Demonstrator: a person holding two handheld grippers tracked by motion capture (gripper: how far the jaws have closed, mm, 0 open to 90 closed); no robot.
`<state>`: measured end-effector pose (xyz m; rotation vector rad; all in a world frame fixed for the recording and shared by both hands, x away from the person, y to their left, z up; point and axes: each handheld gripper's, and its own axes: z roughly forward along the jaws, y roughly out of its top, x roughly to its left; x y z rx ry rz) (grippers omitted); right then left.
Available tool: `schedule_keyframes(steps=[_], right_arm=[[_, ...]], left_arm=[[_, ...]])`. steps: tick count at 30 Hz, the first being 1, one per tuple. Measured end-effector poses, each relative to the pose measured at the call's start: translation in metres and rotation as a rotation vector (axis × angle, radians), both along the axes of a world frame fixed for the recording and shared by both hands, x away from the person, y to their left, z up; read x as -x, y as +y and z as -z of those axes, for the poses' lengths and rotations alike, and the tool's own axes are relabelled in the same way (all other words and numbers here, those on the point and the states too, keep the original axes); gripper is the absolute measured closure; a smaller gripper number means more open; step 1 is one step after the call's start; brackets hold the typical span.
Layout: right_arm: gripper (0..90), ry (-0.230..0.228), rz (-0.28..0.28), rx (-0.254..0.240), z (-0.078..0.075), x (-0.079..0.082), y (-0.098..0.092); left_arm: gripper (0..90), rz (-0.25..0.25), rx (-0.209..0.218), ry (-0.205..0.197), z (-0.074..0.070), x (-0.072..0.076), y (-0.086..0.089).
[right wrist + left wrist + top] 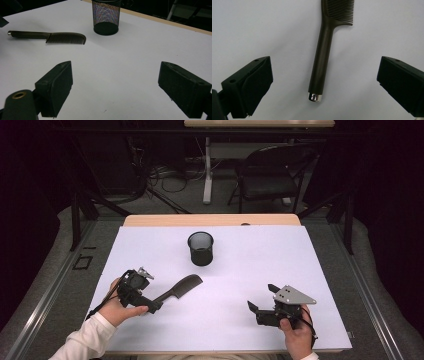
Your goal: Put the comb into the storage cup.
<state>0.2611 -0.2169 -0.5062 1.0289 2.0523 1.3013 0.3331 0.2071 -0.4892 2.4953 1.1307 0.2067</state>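
Black and slim, a comb [178, 287] lies flat on the white table [250, 270], at the near left, its handle end just before the left gripper [150, 306], whose jaws stand apart around nothing. The left gripper view adds the handle's silver cap [315, 97] between them. The right gripper [261, 299], near right, is spread wide and empty; its view shows a mesh cup [106, 16] beyond the comb.

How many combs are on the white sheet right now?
1. The comb lies flat on the white sheet, left of centre, its handle end between the open jaws of the left gripper and its teeth toward the mesh cup. The cup's inside isn't visible.
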Motion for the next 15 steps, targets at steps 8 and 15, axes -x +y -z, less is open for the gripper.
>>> schedule_keyframes(steps=[8, 15], right_arm=[[12.2, 0.0, -0.001, -0.002, 0.0003, 0.0, 0.0002], [12.2, 0.004, -0.003, 0.002, 0.0003, 0.0, 0.0003]], left_arm=[[0.4, 0.019, -0.023, 0.031, 0.0018, -0.0035, -0.0016], [1.8, 0.023, -0.044, 0.037, 0.0029, -0.0085, -0.0016]])
